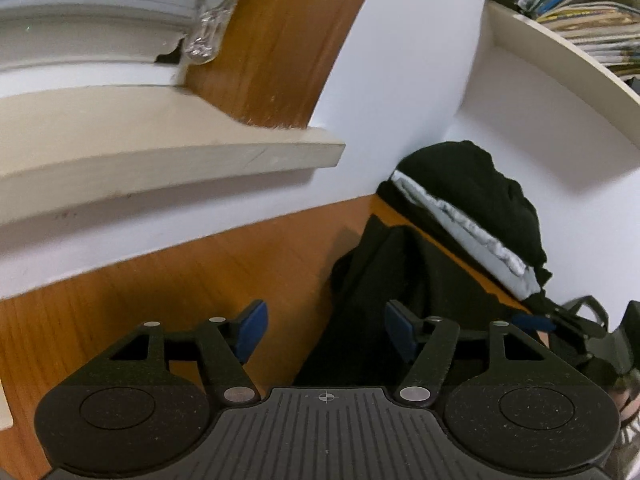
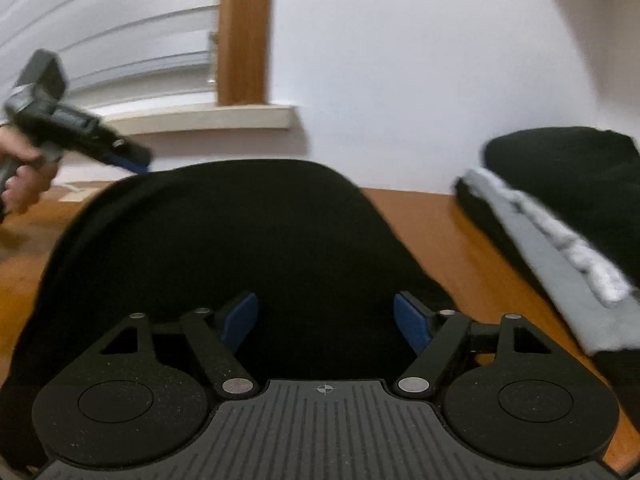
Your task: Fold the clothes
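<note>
A black garment (image 2: 224,232) lies spread on the wooden table (image 2: 432,216), folded into a rounded slab. My right gripper (image 2: 326,322) hovers over its near part, blue pads wide apart, nothing pinched between them. My left gripper (image 1: 326,330) stands open too, above the garment's left edge (image 1: 384,280) and bare wood. In the right wrist view the left gripper (image 2: 132,162) shows at the far left, held by a hand (image 2: 20,176). A stack of folded clothes (image 1: 472,208), black and grey, sits by the wall at the right; the stack (image 2: 560,216) also shows in the right wrist view.
A cream window sill (image 1: 168,152) juts out at the left under a wooden frame post (image 1: 280,40). A shelf with books (image 1: 580,4) hangs at the upper right. The white wall (image 2: 400,60) closes the table's far side.
</note>
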The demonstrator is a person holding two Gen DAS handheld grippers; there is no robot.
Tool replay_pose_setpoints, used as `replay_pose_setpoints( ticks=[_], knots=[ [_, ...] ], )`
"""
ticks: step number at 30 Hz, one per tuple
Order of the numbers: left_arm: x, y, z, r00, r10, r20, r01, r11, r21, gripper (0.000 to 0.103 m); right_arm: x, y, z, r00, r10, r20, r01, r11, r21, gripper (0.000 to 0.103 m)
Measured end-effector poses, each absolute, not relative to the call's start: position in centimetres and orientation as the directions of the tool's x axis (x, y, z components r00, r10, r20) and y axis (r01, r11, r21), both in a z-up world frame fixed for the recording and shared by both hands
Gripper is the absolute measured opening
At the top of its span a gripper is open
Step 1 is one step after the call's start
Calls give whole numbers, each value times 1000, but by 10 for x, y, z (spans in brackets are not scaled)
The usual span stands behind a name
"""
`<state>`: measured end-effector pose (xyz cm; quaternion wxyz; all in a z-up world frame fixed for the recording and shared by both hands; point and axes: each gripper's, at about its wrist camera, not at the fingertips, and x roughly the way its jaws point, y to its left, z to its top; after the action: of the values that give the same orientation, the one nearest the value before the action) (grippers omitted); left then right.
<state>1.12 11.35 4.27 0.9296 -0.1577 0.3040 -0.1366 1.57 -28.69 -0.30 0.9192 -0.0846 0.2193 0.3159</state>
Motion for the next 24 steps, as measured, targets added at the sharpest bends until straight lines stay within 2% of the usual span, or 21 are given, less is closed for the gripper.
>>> replay_pose_setpoints(
  ticks=[4, 8, 13, 15, 20, 22, 24],
  knots=[
    [2, 118, 40, 788, -374, -489, 199, 906, -372, 68, -7, -281, 4, 750, 500, -433, -568, 822, -35, 74],
    [0, 119, 38, 782, -428, -453, 256, 883, -393, 68, -31, -268, 6, 740, 529, -416, -574, 818, 18, 75],
    [9, 116, 29, 746, -473, -469, 293, 865, -407, 69, -26, -262, -5, 728, 489, -481, -555, 832, 6, 74],
    [9, 116, 27, 737, -485, -471, 307, 861, -406, 69, -19, -266, -7, 752, 426, -503, -525, 849, -65, 73],
    [7, 115, 26, 726, -504, -468, 334, 853, -400, 62, 2, -281, -5, 784, 335, -522, -457, 881, -121, 73],
    [6, 114, 28, 726, -505, -467, 343, 854, -391, 56, 10, -285, -5, 797, 296, -527, -434, 887, -159, 73],
    [8, 111, 31, 732, -504, -458, 351, 856, -380, 56, 21, -297, -3, 803, 268, -532, -407, 899, -161, 74]
  ],
)
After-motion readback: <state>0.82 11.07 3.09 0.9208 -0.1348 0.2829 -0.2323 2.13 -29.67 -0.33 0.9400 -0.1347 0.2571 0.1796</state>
